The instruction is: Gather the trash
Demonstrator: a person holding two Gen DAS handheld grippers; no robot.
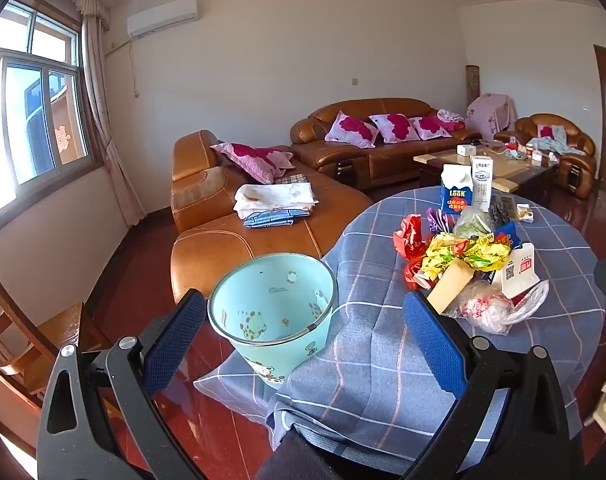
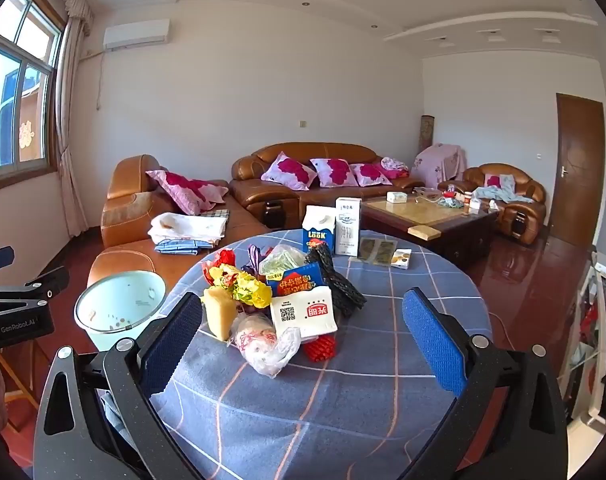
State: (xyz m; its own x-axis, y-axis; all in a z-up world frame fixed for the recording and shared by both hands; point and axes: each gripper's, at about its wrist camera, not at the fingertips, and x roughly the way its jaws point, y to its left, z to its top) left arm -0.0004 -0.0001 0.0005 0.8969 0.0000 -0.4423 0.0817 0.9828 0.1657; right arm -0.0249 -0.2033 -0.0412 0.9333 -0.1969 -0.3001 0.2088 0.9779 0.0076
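Left wrist view: the left gripper (image 1: 305,328) has its two blue pads spread as wide as they go, with nothing held. Between them and just ahead stands one pale blue bin (image 1: 274,312) printed with cartoon frogs, on the floor against the edge of the round table (image 1: 367,352) under its blue checked cloth. Ahead and right of the right pad lies one trash pile (image 1: 463,264): crumpled yellow and red wrappers, a clear bag, a white pouch with a QR code. Beyond it stand two cartons; the blue one (image 1: 456,189) reads "LOOK".

Right wrist view: the right gripper (image 2: 303,336) is likewise fully spread and empty. The pile (image 2: 279,304) sits between its pads, just ahead. Small print on the taller white carton (image 2: 348,226) is too fine to read. Left of the left pad, the other tool's body reads, I think, "GenRobot.AI".
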